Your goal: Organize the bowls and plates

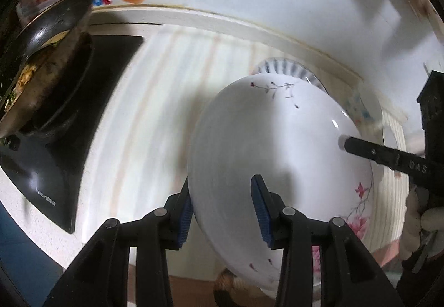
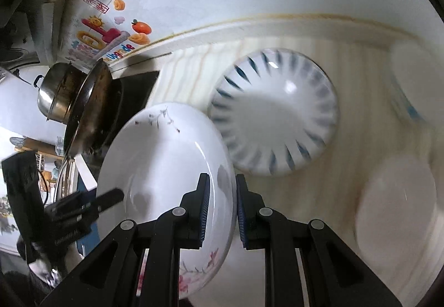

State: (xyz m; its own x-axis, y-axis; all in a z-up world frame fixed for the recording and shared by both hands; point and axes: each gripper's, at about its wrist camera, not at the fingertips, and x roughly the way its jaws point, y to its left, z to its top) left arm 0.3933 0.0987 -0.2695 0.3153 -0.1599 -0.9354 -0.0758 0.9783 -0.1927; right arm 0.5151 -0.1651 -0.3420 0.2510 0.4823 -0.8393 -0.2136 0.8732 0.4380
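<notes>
Both pairs of jaws are clamped on the rim of one floral plate, held tilted clear of the bench between the two hands: the right gripper pinches the near edge with one blue ribbed pad on the inner face and one on the underside, while the left gripper straddles the opposite edge in the same way. The plate is a shallow, stiff disc of glazed white ceramic with pink blossom and thin grey twig decoration; by its gloss it is judged slippery and brittle, moderately heavy, and best taken at the rim, where the lip gives the pads a purchase, with both grips kept level to avoid twisting. Just behind it on the pale, streaked wood-grain bench sits a round white dish with radiating blue dashes; blurred white ware lies further to the right. A dark soiled pan rests on a black cooktop beside a steel pot.
</notes>
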